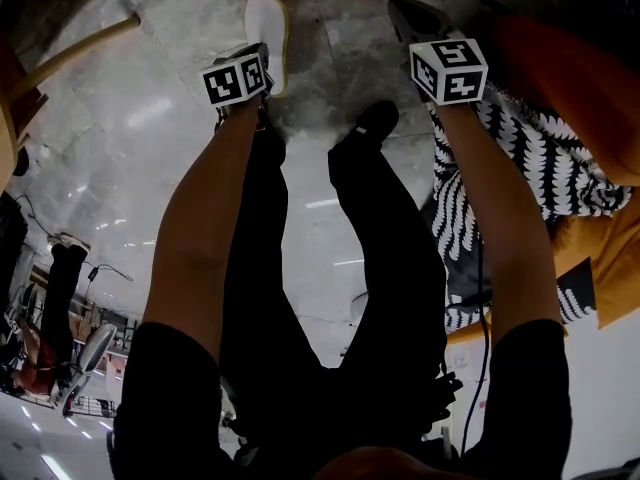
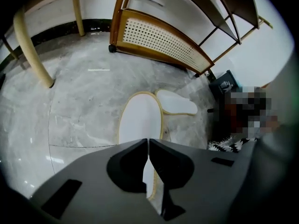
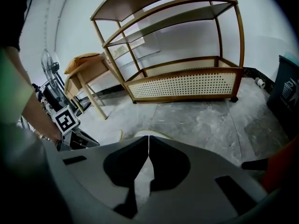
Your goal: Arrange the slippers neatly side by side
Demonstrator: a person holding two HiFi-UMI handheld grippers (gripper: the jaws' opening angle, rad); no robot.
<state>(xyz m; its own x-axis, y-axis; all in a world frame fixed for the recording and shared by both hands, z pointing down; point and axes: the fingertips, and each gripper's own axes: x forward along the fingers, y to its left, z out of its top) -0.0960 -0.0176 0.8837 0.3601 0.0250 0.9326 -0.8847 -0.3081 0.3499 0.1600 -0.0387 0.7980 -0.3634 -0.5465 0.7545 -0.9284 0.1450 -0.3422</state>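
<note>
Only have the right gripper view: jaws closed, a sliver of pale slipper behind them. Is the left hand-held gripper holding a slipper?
Observer: Yes. In its own view, the left hand-held gripper is pinched shut on the rim of the near slipper.
Operator: Where's the other one?
Observer: The second slipper lies on the floor just past the near slipper's far end, off to its right.
Operator: Parallel yet?
Observer: No. In the head view the near slipper points away from the person and the second slipper lies crosswise beyond it.
</note>
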